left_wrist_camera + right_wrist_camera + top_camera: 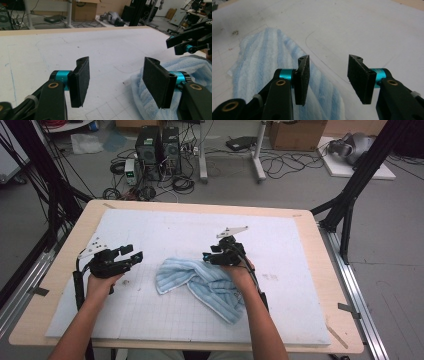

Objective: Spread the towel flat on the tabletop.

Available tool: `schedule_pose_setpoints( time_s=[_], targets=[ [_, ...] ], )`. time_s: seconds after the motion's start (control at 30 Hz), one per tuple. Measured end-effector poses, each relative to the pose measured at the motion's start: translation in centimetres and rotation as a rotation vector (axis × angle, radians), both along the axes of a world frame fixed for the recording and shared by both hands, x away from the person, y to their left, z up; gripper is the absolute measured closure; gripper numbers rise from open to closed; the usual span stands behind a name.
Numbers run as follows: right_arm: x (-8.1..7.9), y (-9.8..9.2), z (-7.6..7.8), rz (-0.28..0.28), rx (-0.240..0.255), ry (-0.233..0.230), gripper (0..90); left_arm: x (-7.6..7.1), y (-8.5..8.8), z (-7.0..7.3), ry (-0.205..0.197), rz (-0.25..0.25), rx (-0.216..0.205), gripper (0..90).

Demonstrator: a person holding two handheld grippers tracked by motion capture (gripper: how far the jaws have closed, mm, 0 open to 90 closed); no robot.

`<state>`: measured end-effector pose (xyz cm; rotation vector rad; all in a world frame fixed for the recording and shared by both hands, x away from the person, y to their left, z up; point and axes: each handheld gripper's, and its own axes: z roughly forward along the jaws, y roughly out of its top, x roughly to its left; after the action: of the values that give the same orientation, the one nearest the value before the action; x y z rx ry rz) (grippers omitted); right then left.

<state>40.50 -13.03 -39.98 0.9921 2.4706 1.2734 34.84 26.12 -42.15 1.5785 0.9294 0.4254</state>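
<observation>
Towel (200,282) lies mid-mat (280,240); bare mat around both tools.

Two bare forearms, no sleeves, and each hand carries a black tool. The left tool (131,256) has a pale grey three-cornered plate at its eleven o'clock, drilled with small holes, and a black cable down the forearm. The right tool (209,256) wears the same plate on top. Up close: flat black pads (302,79) with a rough grain, turquoise collars behind them, brass-ringed pivots on black links.
</observation>
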Motion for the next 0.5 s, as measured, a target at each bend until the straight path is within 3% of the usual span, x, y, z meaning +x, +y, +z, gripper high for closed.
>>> schedule_pose_setpoints(
  time_s=[0.23, 0.3, 0.37, 0.4, 0.47, 0.5],
  targets=[
    [2.0, 5.1, -1.6, 0.101, -0.102, 0.097, 46.1, 0.0, -0.1, -0.1, 0.004, -0.007, 0.005, 39.1],
    [2.1, 5.6, -2.0, 0.119, -0.102, 0.118, 46.1, 0.0, -0.1, -0.1, 0.003, -0.003, 0.001, 39.1],
    [2.0, 6.8, -3.3, 0.174, -0.131, 0.182, 47.7, 0.0, 0.0, -0.2, 0.008, 0.0, -0.006, 39.1],
    [1.8, 7.1, -3.5, 0.186, -0.142, 0.174, 47.3, 0.0, 0.1, -0.2, 0.009, 0.001, -0.005, 39.1],
    [1.6, 7.2, -3.4, 0.184, -0.153, 0.164, 51.3, 0.0, 0.1, -0.2, 0.011, -0.001, -0.002, 39.1],
    [1.6, 7.2, -3.3, 0.203, -0.154, 0.171, 63.7, 0.1, 0.1, -0.3, 0.01, 0.0, -0.001, 39.1]
  ],
)
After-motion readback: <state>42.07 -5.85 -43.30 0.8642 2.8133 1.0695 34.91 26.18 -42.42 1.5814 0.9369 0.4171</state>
